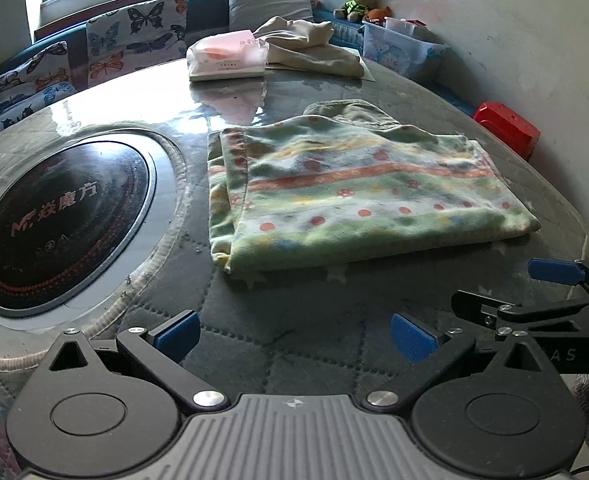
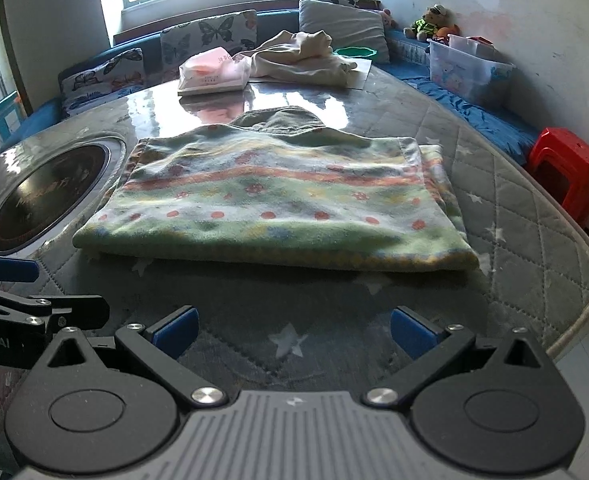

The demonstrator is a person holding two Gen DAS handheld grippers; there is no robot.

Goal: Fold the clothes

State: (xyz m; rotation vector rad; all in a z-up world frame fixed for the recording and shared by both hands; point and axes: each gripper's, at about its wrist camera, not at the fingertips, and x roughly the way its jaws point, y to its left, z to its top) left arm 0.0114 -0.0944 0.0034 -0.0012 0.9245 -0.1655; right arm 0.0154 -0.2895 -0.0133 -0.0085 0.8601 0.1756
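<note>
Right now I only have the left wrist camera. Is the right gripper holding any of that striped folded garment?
Observer: No. The right gripper is open and empty, short of the folded garment.
Operator: Is the garment's right edge lined up?
Observer: Not quite. A lower layer sticks out past the top layer on that side.
Operator: Anything hidden behind the beige cloth at the far end?
Observer: Yes, a green dish shows just behind the beige cloth.
</note>
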